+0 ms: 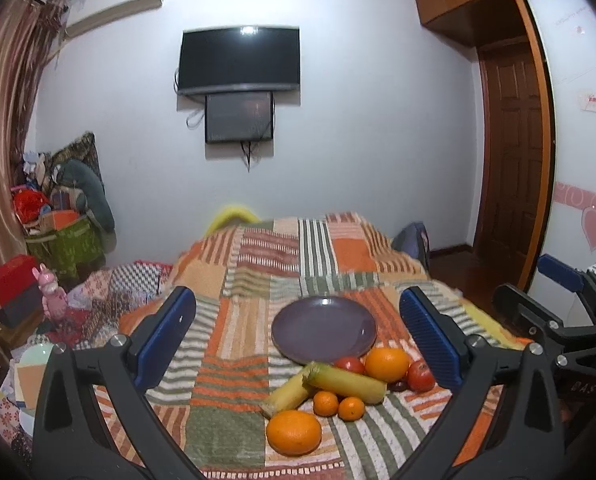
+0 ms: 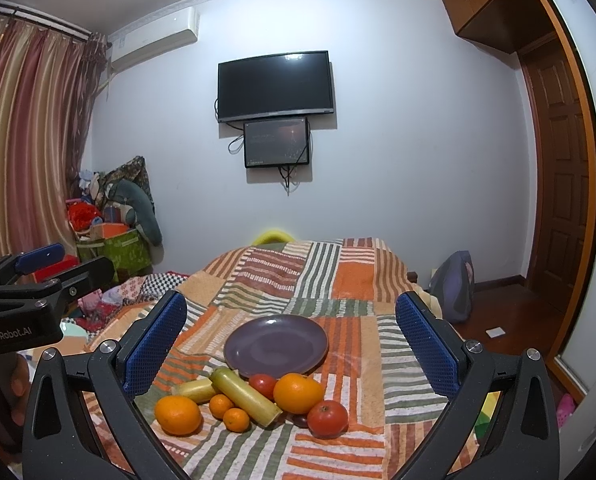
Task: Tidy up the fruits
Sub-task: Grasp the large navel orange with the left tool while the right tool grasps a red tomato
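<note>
An empty purple plate (image 1: 324, 329) (image 2: 275, 345) lies on the patchwork bedspread (image 1: 257, 264). Just in front of it sits a cluster of fruit: two large oranges (image 1: 293, 432) (image 2: 298, 393), two small mandarins (image 1: 326, 403) (image 2: 235, 419), two red tomatoes (image 1: 421, 376) (image 2: 328, 419), two yellow-green sugarcane pieces (image 1: 346, 383) (image 2: 245, 396) and a small dark fruit (image 1: 397, 386). My left gripper (image 1: 298, 344) hovers open above the near side of the pile. My right gripper (image 2: 289, 352) hovers open over the same pile, further right. Each gripper shows at the edge of the other's view.
The bed runs toward a white wall with a mounted TV (image 2: 275, 80). Clutter and a green box (image 1: 63, 244) fill the left corner. A wooden door (image 2: 558, 208) and a bag on the floor (image 2: 456, 286) stand at the right. A hand (image 2: 15, 384) shows at the left edge.
</note>
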`<action>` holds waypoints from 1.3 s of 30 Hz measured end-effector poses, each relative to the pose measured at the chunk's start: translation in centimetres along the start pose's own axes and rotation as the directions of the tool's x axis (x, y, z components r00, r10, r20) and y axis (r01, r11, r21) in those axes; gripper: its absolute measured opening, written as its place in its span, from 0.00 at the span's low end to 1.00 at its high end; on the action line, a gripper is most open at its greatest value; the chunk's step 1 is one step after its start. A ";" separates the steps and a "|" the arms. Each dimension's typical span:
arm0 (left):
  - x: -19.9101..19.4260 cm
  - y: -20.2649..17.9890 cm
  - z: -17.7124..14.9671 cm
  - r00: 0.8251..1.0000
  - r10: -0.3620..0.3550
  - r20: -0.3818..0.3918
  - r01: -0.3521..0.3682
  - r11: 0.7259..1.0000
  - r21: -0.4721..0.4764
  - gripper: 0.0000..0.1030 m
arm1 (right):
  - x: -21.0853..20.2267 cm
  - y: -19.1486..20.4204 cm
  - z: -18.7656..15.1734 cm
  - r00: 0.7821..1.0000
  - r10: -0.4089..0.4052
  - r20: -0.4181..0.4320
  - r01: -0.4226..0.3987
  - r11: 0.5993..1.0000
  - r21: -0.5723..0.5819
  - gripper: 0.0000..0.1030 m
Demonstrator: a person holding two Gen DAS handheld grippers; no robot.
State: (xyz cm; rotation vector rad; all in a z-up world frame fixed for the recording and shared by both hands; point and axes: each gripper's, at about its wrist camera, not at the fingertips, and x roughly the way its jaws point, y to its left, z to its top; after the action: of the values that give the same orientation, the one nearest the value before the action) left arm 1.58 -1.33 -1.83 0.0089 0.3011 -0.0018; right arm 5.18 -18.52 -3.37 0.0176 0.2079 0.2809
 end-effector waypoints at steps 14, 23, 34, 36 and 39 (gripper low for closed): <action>10.2 2.9 -4.4 0.951 -0.007 -0.309 -0.008 0.999 -0.048 1.00 | 6.8 -1.8 -3.9 0.974 -0.012 -0.224 0.014 1.000 0.004 1.00; 15.2 3.6 -7.6 0.892 -0.028 -0.451 0.001 0.998 -0.060 1.00 | 9.7 -2.6 -6.2 0.935 -0.012 -0.354 0.013 1.000 -0.001 1.00; 17.0 3.1 -10.9 0.803 -0.120 -0.584 0.086 0.993 -0.086 1.00 | 12.7 -4.1 -8.2 0.871 0.021 -0.490 -0.034 0.999 -0.017 1.00; 16.9 2.8 -11.2 0.788 -0.132 -0.601 0.098 0.991 -0.089 0.98 | 12.9 -4.3 -8.2 0.865 0.029 -0.502 -0.047 0.999 -0.023 1.00; 17.1 2.5 -11.7 0.766 -0.132 -0.629 0.098 0.991 -0.089 0.90 | 13.2 -4.6 -8.3 0.856 0.049 -0.515 -0.070 0.997 -0.022 0.98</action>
State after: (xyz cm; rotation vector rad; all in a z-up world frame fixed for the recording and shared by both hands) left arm 14.40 1.26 -18.05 -0.0617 0.9882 -0.1174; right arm 17.15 -19.36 -14.33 -0.0928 0.7389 0.3488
